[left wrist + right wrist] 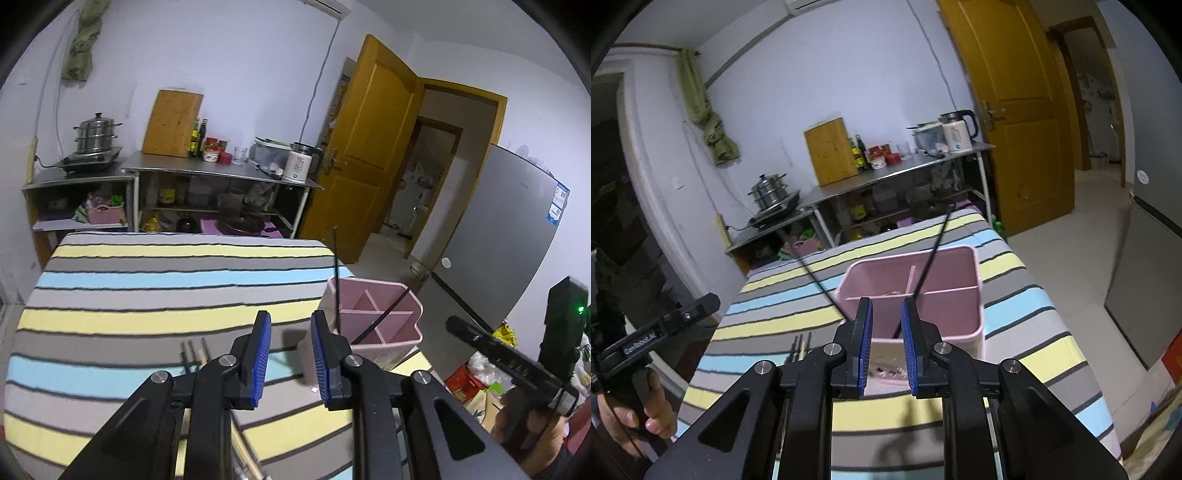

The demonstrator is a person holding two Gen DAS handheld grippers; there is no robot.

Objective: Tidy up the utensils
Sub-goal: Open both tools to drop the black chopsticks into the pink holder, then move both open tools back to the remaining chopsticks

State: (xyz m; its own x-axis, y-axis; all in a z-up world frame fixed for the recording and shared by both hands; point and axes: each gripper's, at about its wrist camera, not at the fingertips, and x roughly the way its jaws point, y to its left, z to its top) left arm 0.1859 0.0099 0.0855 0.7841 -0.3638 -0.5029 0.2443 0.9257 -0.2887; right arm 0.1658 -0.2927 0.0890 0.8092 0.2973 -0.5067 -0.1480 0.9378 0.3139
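A pink divided utensil holder (380,317) (923,291) stands on the striped table (147,295) (1015,295). Two thin black chopsticks (337,280) (932,254) lean inside it. Several wooden and dark chopsticks (195,352) (799,347) lie flat on the cloth to the left. My left gripper (290,354) is open and empty, above the table just left of the holder. My right gripper (886,343) is open and empty, just in front of the holder's near wall.
Beyond the table are steel shelves (221,173) with a cutting board, bottles, a kettle (299,166) and a steamer pot (96,134). A yellow door (369,147) and a grey fridge (509,236) stand to the right. Bags lie on the floor (480,373).
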